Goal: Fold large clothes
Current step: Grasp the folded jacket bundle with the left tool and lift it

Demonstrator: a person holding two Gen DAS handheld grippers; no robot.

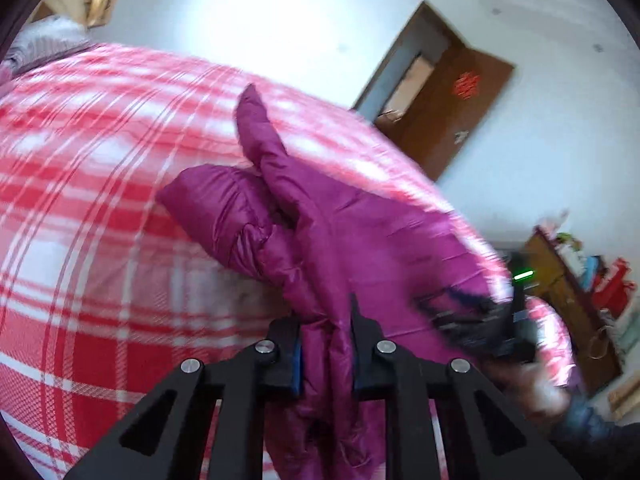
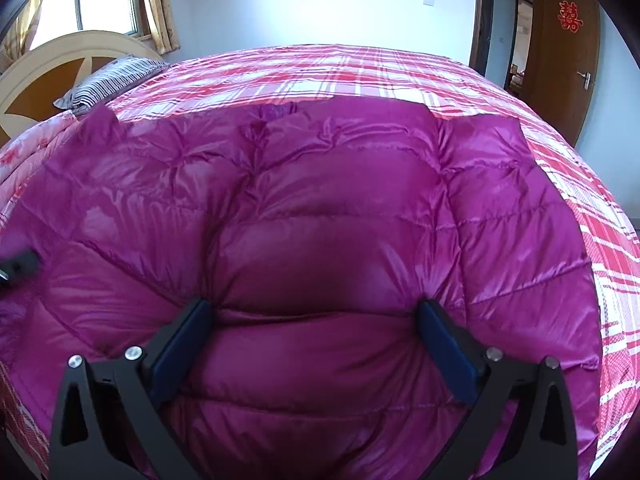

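Spreading across the plaid bedspread (image 2: 400,76), a puffy quilted magenta jacket (image 2: 320,208).

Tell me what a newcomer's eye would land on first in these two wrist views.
The shiny magenta down jacket dominates, spread across the red-and-white plaid bedspread. In the left wrist view, the left gripper is shut on a bunched fold of it, one sleeve sticking up. The right gripper stands open over the quilted panel; a brown door with a red paper cutting is at far right.

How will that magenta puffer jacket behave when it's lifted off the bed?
Likely floppy: the jacket droops from the shut left gripper. Probably light for its bulk, given its puffy quilted panels. Its glossy shell may slip between the open right gripper fingers.
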